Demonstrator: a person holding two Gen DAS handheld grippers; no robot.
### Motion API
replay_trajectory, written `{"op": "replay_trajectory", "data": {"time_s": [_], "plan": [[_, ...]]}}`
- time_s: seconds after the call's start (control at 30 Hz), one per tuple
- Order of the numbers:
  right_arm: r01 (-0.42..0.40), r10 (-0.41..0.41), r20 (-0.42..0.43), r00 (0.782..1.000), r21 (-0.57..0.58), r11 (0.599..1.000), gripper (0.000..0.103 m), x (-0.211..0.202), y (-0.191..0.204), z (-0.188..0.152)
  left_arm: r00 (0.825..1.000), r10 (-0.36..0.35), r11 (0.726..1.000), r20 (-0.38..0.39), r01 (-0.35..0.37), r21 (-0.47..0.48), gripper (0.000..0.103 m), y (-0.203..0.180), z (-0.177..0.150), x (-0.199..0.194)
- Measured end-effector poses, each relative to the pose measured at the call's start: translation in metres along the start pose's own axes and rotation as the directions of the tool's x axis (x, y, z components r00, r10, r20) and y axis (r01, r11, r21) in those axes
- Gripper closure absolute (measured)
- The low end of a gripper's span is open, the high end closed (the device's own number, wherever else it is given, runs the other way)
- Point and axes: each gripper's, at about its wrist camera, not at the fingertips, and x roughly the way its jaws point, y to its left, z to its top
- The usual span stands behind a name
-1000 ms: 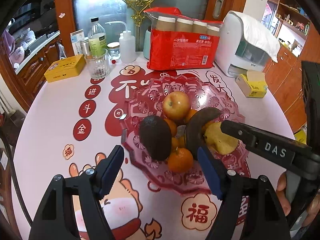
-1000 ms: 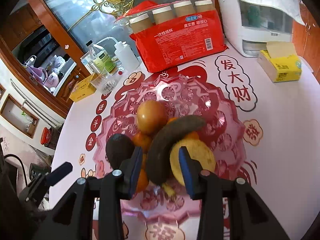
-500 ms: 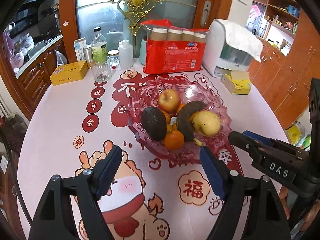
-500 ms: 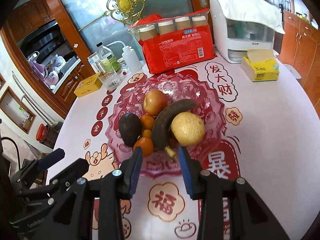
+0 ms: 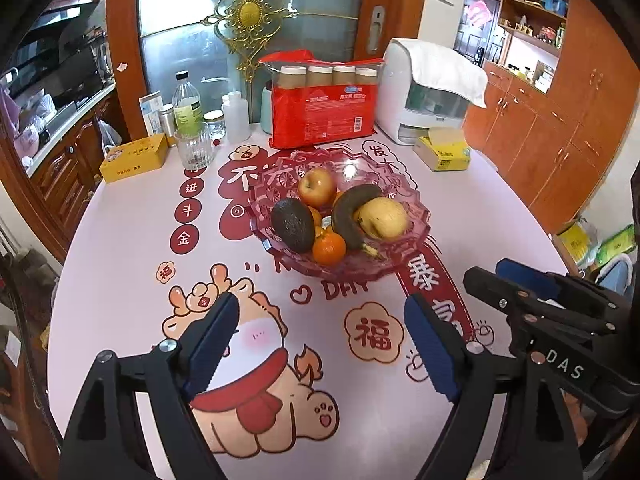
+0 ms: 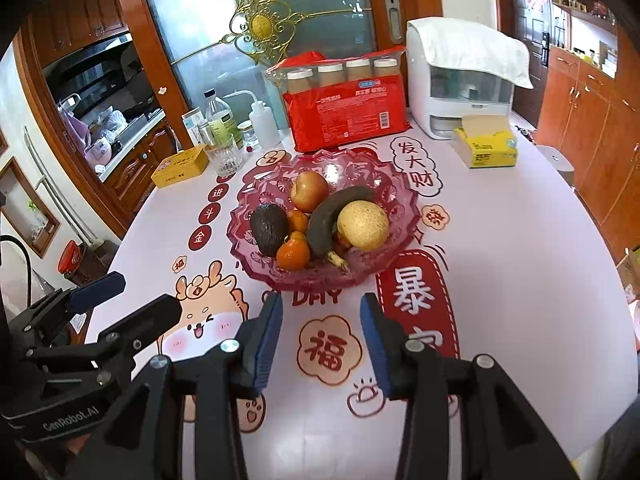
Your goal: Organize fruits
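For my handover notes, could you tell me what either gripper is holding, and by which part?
Nothing: left tongs and right tongs are both empty, opening.

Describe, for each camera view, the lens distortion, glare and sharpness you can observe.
Left wrist view: strong fisheye bending, black corners; the fruit in the pink bowl is sharp, and the frosted glass door looks bright and hazy. Right wrist view: same curved edges; a white glare spot on the bowl's far inner wall; the pear looks crisp.
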Motion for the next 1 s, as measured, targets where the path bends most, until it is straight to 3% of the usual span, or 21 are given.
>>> {"op": "replay_trajectory", "data": {"time_s": [0.2,0.37,0.47,0.7,1.0], "plan": [[0.000,0.001,0.004,1.000,-0.052,0.999,0.058,-0.025,0.003,0.001,1.000,0.009,1.000,-0.004,-0.009,-0.012,0.014,-0.007,-0.003,-0.019],[-0.008,0.010,0.026,1.000,-0.077,0.997,0.041,-0.045,0.006,0.006,0.999,0.048,0.997,0.002,-0.048,-0.058,0.006,-0.005,-0.002,-0.033],[0.011,-0.008,0.029,1.000,-0.079,0.997,0.036,-0.056,0.007,0.004,0.996,0.088,0.992,0.001,-0.087,-0.088,0.005,-0.004,-0.007,-0.040],[0.018,-0.016,0.023,1.000,-0.100,0.995,0.036,-0.067,0.006,-0.005,0.984,0.178,0.979,0.022,-0.174,-0.109,0.004,-0.013,-0.017,-0.060],[0.000,0.006,0.041,0.999,-0.161,0.987,0.036,-0.081,0.011,-0.015,0.974,0.225,0.966,0.019,-0.221,-0.132,0.004,-0.022,-0.028,-0.074]]}}
